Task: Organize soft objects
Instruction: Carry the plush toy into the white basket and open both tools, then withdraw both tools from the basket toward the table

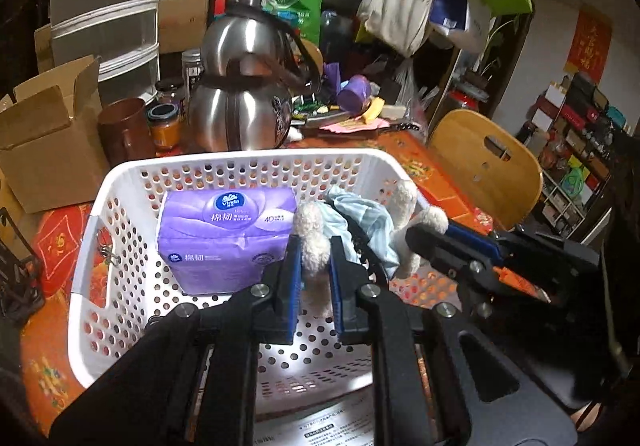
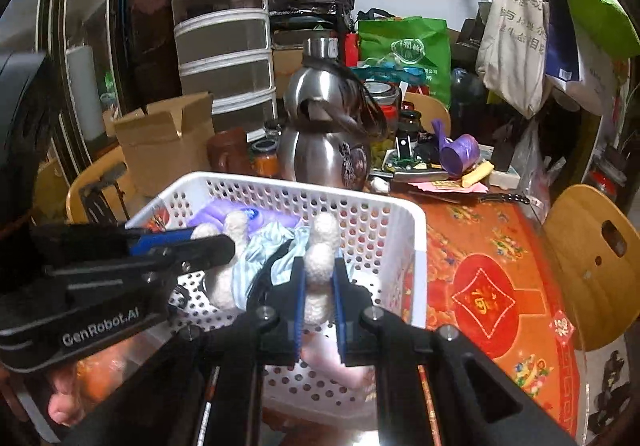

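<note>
Cream plush toy (image 1: 316, 242) in a pale blue garment, held over the white basket (image 1: 120, 181) on the bench (image 2: 492, 246).

Left gripper (image 1: 315, 246) and right gripper (image 2: 319, 266) fingers each pinch a fuzzy limb; the purple tissue pack (image 1: 228, 234) lies beside it; the toy's face is hidden.

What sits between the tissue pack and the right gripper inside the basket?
The plush toy in blue cloth, with the left gripper shut on one limb; left wrist view shows it.
</note>
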### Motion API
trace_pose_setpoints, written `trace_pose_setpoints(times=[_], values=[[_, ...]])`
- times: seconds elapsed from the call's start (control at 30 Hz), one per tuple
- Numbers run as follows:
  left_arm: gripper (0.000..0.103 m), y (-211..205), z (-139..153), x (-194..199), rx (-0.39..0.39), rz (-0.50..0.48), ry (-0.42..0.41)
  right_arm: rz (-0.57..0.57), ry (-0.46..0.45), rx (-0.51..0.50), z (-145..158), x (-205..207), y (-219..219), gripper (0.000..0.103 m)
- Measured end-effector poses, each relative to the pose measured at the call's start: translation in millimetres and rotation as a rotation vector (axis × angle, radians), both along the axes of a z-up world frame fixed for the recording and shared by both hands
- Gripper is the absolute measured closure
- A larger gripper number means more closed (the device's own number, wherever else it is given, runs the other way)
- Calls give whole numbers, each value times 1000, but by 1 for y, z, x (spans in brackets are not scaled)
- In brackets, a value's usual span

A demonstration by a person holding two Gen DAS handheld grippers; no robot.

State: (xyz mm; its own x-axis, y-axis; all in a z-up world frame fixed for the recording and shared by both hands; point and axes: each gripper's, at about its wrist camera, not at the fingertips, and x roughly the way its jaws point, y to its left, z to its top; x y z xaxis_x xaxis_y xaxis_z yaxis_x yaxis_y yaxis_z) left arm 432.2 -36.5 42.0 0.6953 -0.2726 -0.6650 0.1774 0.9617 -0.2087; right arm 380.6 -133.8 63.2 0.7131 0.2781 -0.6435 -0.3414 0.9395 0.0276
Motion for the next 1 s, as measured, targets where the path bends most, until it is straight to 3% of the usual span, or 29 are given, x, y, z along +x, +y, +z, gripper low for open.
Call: trace_pose_setpoints(times=[0.07, 0.13, 0.17, 0.2, 0.23, 0.37, 0.57, 0.77, 1.0], values=[[83, -2, -7, 7, 12, 2, 14, 4, 22, 3, -6, 1, 0, 92], [58, -1, -11, 9, 23, 10, 16, 7, 38, 3, -11, 1, -1, 90], [36, 0, -13, 6, 30, 20, 14, 6, 42, 8, -13, 0, -2, 88], [28, 3, -14, 4, 34, 39, 0, 12, 51, 26, -16, 0, -4, 82], [28, 7, -15, 2, 26, 50, -11, 14, 56, 34, -17, 0, -6, 77], [28, 25, -19, -8, -10, 78, -30, -14, 50, 42, -21, -2, -11, 33], [28, 38, -26, -12, 9, 108, -6, -5, 36, 42, -17, -7, -7, 26], [28, 48, -29, -21, 10, 128, 7, -9, 41, 62, -20, -14, -12, 26], [28, 58, -16, -61, 74, 148, 7, -3, 9, 83, -7, -61, -27, 22]])
